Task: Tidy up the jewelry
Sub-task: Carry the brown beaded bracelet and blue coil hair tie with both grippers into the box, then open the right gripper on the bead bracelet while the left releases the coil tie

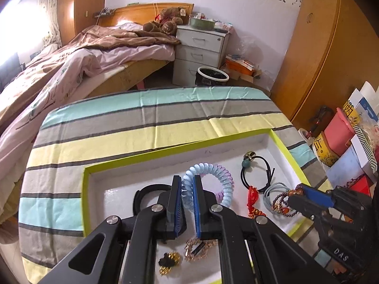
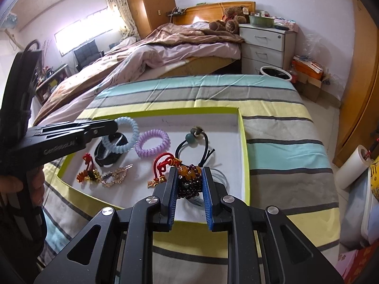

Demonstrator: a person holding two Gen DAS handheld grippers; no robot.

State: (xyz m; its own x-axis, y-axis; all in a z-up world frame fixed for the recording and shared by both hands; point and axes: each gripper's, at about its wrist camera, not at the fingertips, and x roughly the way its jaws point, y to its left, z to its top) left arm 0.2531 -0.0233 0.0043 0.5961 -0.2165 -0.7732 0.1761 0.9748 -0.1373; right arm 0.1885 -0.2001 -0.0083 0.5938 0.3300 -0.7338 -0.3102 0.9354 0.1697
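A shallow white tray with a lime rim [image 1: 85, 189] [image 2: 245, 165] lies on a striped cloth. My left gripper [image 1: 187, 182] [image 2: 115, 125] is shut on a pale blue spiral hair tie [image 1: 201, 166] [image 2: 129, 137], which hangs just above the tray floor. A purple spiral tie [image 1: 227, 174] [image 2: 152, 143] lies beside it. My right gripper [image 2: 189, 177] [image 1: 295, 193] is shut on a dark bead bracelet with amber beads [image 2: 190, 184] [image 1: 280, 202], at the tray's near right. Thin grey-blue elastic ties [image 2: 221, 179] lie under the bracelet.
Also in the tray are a black tie with a teal bead [image 2: 194, 138], a red knot charm [image 2: 165, 164], a black band [image 2: 106, 157], a gold brooch [image 2: 116, 176] and a small red-gold charm [image 2: 86, 175]. Boxes [image 1: 341, 139] crowd the right side. A bed [image 2: 165, 47] stands behind.
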